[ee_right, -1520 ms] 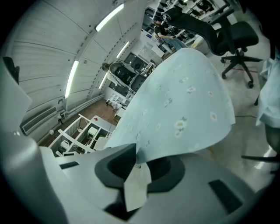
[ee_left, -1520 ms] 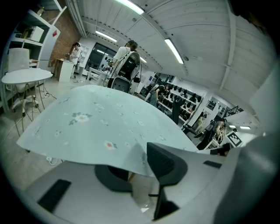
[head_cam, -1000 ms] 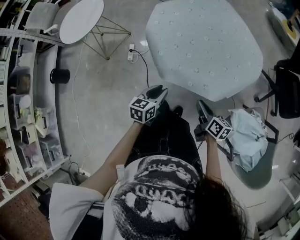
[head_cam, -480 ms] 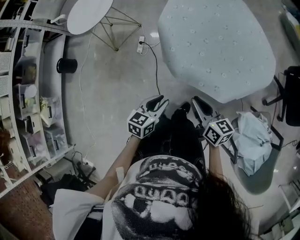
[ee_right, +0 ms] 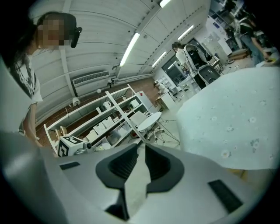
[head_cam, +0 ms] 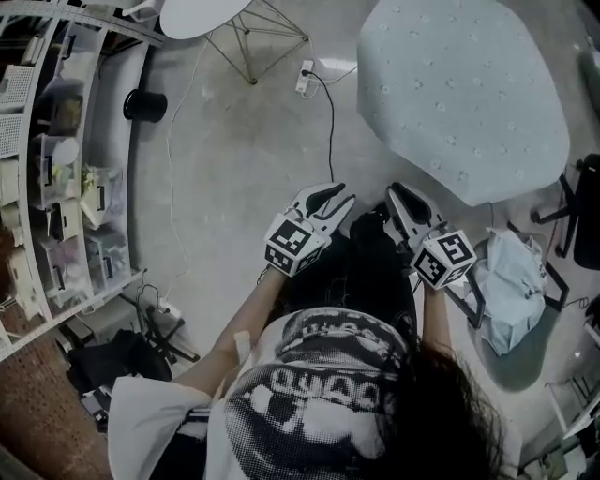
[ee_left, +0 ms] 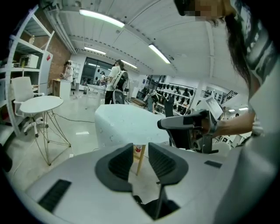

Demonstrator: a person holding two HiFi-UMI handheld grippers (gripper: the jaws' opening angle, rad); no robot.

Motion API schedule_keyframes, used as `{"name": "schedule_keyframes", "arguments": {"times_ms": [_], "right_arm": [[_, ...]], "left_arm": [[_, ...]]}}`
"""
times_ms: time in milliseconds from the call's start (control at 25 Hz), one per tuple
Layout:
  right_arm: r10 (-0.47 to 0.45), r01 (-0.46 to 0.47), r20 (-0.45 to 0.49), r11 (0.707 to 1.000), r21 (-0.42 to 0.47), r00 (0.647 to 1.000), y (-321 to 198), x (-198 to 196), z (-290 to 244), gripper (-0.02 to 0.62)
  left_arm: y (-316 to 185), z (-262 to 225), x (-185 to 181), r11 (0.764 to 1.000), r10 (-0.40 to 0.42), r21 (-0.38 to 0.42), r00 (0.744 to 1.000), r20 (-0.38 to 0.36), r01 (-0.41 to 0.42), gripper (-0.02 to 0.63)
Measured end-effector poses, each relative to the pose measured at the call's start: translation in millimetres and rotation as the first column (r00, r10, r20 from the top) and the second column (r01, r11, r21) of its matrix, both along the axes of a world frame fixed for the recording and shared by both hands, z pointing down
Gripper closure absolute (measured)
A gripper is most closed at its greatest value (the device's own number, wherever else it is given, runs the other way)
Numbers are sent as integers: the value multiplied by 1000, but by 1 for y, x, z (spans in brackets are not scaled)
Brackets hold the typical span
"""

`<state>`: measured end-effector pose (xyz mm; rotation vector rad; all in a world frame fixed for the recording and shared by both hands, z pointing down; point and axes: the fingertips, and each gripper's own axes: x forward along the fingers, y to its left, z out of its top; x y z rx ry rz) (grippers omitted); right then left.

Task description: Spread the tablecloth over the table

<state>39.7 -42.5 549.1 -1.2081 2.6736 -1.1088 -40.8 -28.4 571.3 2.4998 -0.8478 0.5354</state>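
Observation:
A pale blue tablecloth with small flowers covers the table top and hangs over its edges; it also shows in the left gripper view and the right gripper view. I stand back from the table with both grippers close to my body. My left gripper is open by a narrow gap and holds nothing; a wooden table leg shows through it. Beside it, my right gripper points toward the table, its jaws slightly apart and empty.
A bundle of pale cloth lies on a chair at my right. A black chair stands by the table. A round white table, a black cylinder, shelves and a power strip with its cable are to the left.
The table has slid toward the upper right of the head view. Both grippers have drawn closer together in front of me, the right one rising level with the left. Neither holds anything.

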Motion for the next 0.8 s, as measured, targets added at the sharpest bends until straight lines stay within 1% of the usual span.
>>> {"name": "schedule_keyframes", "arguments": {"times_ms": [160,320,520,640,800], "right_arm": [[2,-2,-12,999,38,1000,14,-26,-13,548],[1,1,-31,998,66,1000,39,-50,-24,549],[-7,15,-91,996,92,996,66,-78,-30,565],[-5,19,-121,993,120,993,77,-89,-38,586],[-3,28,-163,988,154,987,88,-97,-48,606]], "left_arm": [[13,-12,-27,999,-19,35,1000,-20,20,494],[34,-21,-49,997,-22,69,1000,-10,22,497],[55,-30,-78,994,-29,107,999,-19,31,540],[68,-37,-89,992,-15,126,1000,-17,17,569],[85,-49,-92,986,27,166,1000,-13,-25,581]]}}
